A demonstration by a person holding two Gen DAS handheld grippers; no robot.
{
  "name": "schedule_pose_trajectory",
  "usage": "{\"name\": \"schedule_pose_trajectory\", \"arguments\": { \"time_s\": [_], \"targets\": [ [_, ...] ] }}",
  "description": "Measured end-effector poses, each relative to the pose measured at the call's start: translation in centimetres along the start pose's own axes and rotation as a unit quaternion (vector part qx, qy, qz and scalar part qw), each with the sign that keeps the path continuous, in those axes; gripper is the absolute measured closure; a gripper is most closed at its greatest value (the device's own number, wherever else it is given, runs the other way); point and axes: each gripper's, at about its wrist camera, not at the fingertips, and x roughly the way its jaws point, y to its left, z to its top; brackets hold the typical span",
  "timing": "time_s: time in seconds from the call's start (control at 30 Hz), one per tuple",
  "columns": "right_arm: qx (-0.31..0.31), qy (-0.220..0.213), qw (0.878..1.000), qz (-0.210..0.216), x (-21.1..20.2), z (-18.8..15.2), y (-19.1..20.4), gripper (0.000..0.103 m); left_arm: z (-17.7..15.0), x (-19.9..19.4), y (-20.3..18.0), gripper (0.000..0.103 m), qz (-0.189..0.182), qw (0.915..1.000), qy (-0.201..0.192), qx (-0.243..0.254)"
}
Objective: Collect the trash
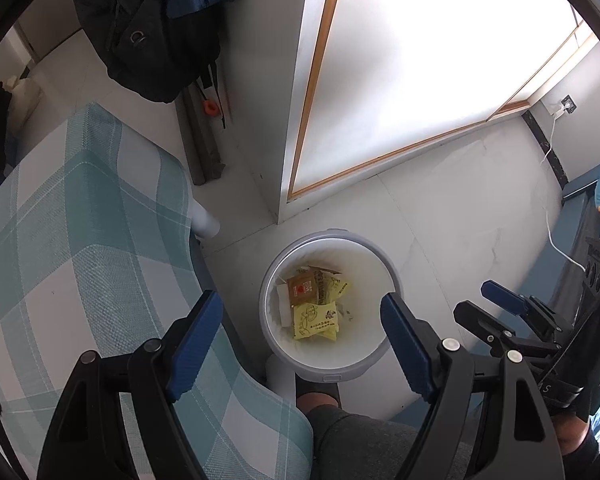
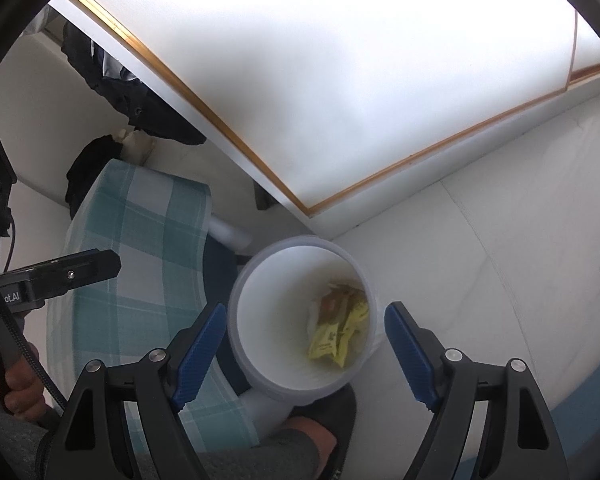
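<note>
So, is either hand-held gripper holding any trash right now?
No. The left hand-held gripper and right hand-held gripper are both open and empty above the bin; the wrappers lie inside it.

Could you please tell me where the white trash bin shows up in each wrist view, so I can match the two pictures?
Left wrist view: the white trash bin sits low and centre, on the floor between the blue pads, wrappers inside.
Right wrist view: the white trash bin is low and centre, tilted towards the camera.
Shared landmark: the checked teal cloth lies left of the bin in both.
</note>
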Motion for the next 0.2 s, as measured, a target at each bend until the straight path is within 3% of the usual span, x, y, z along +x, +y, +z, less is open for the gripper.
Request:
{"name": "schedule_pose_trajectory", "arguments": {
  "time_s": [0.07,0.13,0.2],
  "targets": [
    [0.0,-0.002,1.0,0.0,-0.1,0.1,0.1,0.021,-0.1,-0.2,0.2,0.024,-0.01,0.9999,-0.006,-0.008],
    [-0.002,-0.004,1.0,-0.001,-0.3,0.1,0.1,0.021,-0.2,-0.9,0.8,0.024,-0.064,0.9974,-0.022,-0.026],
    [-0.004,-0.012,1.0,-0.008,-0.7,0.3,0.3,0.021,-0.1,-1.6,1.2,0.024,-0.06,0.997,-0.035,-0.033]
  ]
}}
